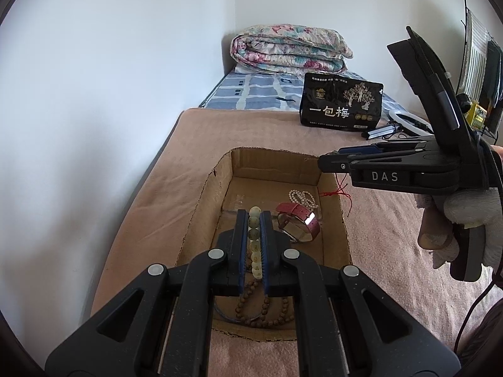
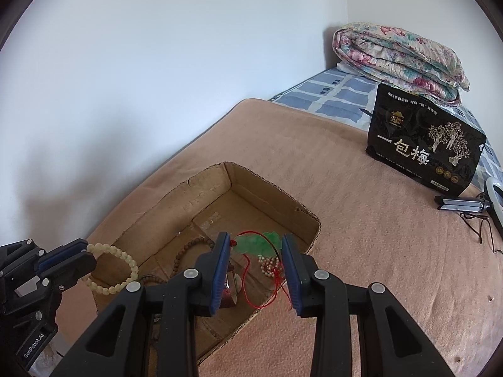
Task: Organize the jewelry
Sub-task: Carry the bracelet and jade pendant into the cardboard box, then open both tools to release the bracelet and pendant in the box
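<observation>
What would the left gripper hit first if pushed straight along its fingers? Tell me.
The left gripper, shut on the pale bead bracelet, points down into the cardboard box. Straight on, it would probably meet the box floor near the red-strapped watch, though depth is hard to judge.

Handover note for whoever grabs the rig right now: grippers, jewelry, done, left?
Left gripper: shut on the pale bead bracelet, over the cardboard box.
Right gripper: jaws part open, green pendant on its red cord between them; a firm grip is unclear.
In the box: red-strap watch, pearl strand, brown bead strand.
Left: set the bracelet and the pendant in the box.
</observation>
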The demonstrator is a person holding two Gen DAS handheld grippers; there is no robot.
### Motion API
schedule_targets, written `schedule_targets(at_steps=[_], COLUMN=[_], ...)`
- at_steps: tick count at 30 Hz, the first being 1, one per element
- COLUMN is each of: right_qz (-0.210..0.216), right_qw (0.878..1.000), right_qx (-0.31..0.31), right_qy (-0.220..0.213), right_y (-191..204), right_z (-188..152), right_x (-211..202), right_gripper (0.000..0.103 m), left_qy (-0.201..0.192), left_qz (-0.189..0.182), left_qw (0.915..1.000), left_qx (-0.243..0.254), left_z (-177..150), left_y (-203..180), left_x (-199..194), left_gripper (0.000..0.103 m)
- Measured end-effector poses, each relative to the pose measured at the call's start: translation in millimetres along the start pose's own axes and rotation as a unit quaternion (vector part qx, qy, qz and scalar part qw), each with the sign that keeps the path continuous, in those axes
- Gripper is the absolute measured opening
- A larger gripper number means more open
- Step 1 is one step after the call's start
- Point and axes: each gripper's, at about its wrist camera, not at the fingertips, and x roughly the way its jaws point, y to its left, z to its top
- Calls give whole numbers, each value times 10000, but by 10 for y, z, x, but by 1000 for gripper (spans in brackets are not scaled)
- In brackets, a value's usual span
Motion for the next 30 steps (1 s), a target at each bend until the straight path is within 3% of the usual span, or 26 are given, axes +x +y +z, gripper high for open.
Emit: schedule_targets(at_steps=[24,26,27,28,30], right_qz=[121,117,95,83,13], right_qw=[9999,9999,9999,9999,10000], right_qx=[17,-7,-12,-18,-30], right_qy=[107,105,101,65,-29], right_y=[15,26,31,34,43], right_z=[76,82,84,85,90], right_x=[191,193,191,180,145], right_gripper=[35,39,52,67,80], left_qy=[196,215,180,124,107], left_qz=[-131,-164,-169,-146,-141], left_qw=[9997,9995,9995,9995,9994], left_qx=[-104,-178,-214,-248,-289], left_z=[-25,-23,-24,-24,-22], left_y=[46,64,72,79,94], left_x=[213,213,198,180,160], left_gripper=[6,29,50,58,58])
